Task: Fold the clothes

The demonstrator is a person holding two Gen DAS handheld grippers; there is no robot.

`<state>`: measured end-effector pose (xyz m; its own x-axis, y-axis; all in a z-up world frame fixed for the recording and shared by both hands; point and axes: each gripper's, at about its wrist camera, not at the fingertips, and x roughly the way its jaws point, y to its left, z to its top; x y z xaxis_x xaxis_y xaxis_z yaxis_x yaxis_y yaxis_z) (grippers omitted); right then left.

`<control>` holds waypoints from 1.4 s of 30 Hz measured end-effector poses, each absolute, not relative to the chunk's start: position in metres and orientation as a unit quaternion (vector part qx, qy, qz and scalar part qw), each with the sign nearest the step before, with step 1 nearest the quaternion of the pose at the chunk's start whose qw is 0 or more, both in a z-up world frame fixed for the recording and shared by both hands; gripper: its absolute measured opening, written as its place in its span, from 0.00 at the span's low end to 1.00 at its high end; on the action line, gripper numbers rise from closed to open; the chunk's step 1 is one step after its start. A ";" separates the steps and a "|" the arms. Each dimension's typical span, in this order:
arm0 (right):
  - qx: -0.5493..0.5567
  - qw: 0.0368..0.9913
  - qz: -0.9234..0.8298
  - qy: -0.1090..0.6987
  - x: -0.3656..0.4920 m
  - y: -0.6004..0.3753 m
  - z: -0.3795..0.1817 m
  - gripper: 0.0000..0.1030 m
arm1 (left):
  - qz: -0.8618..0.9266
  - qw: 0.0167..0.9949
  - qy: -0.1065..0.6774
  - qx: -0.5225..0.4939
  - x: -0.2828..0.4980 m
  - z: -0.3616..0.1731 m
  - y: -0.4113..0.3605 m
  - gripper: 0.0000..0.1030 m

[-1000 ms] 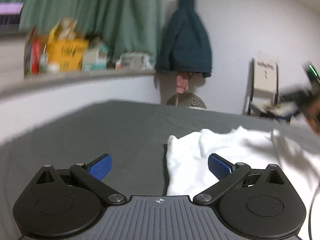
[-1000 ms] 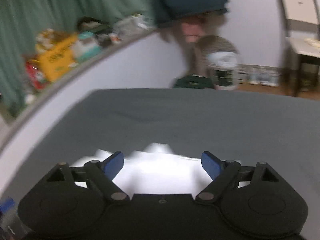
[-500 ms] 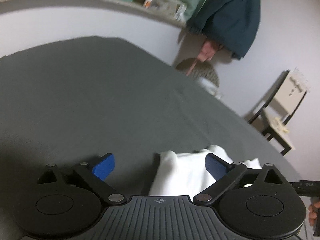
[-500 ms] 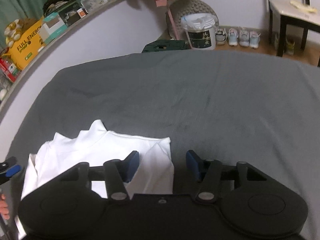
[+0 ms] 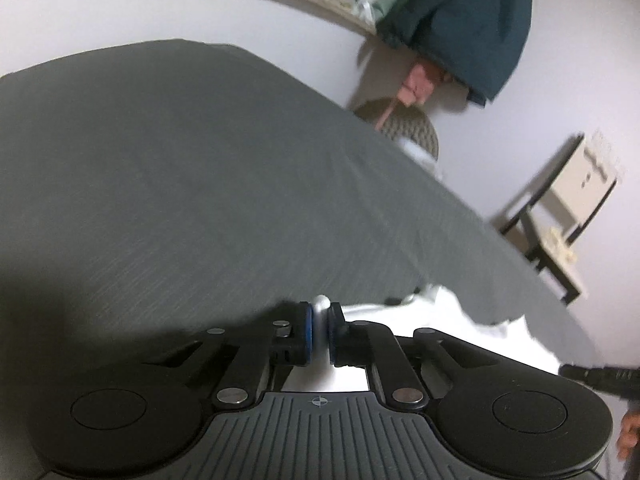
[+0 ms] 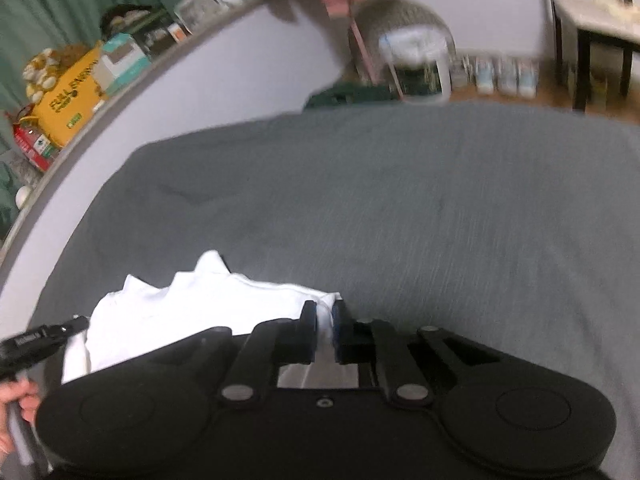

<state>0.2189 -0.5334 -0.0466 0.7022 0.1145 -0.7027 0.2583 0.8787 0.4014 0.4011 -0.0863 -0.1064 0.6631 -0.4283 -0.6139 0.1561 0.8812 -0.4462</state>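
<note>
A white garment [image 5: 440, 320] lies bunched on the grey bed sheet [image 5: 200, 180]. In the left wrist view my left gripper [image 5: 319, 312] is at the garment's left corner. Its jaws are closing, and the blue pads pinch a fold of white cloth. In the right wrist view the garment [image 6: 192, 308] spreads to the left over the sheet [image 6: 440, 220]. My right gripper [image 6: 325, 312] is at its right corner, jaws closing with white cloth pressed between the pads. The other gripper's black handle [image 6: 40, 336] and a hand [image 6: 16, 400] show at the far left.
A curved ledge behind the bed carries a yellow box [image 6: 68, 96] and several packages. A dark jacket [image 5: 468, 20] hangs on the wall. A chair [image 5: 572, 200], a white bucket [image 6: 416, 64] and shoes stand on the floor beyond the bed.
Both grippers went from wide open to closed on corners of the white garment. The left one swung and tipped down to the garment's left corner; the right one dipped slightly.
</note>
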 end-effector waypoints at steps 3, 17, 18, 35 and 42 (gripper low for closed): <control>0.231 0.909 -0.015 0.347 0.194 -0.529 -0.029 0.08 | -0.182 0.909 0.339 -0.164 0.388 -0.091 -0.084 0.06; 0.163 0.926 0.109 0.324 -0.038 -0.472 0.002 0.07 | -0.351 0.903 0.246 0.026 0.162 -0.031 -0.004 0.06; 0.153 0.921 0.109 0.342 -0.048 -0.466 -0.006 0.07 | -0.354 0.898 0.255 0.047 0.147 -0.037 -0.001 0.06; -0.121 0.903 0.139 0.388 -0.031 -0.375 0.000 0.44 | -0.339 0.873 0.180 0.300 0.074 -0.010 -0.036 0.99; -0.040 0.879 0.143 0.453 0.019 -0.398 -0.024 0.44 | -0.385 0.816 0.270 0.336 0.106 -0.023 -0.067 0.69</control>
<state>0.0191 -0.3980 -0.0241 0.5479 0.2157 -0.8083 -0.2886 0.9556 0.0593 0.1059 -0.0673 -0.0228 0.5568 -0.4468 -0.7003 0.8105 0.4770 0.3401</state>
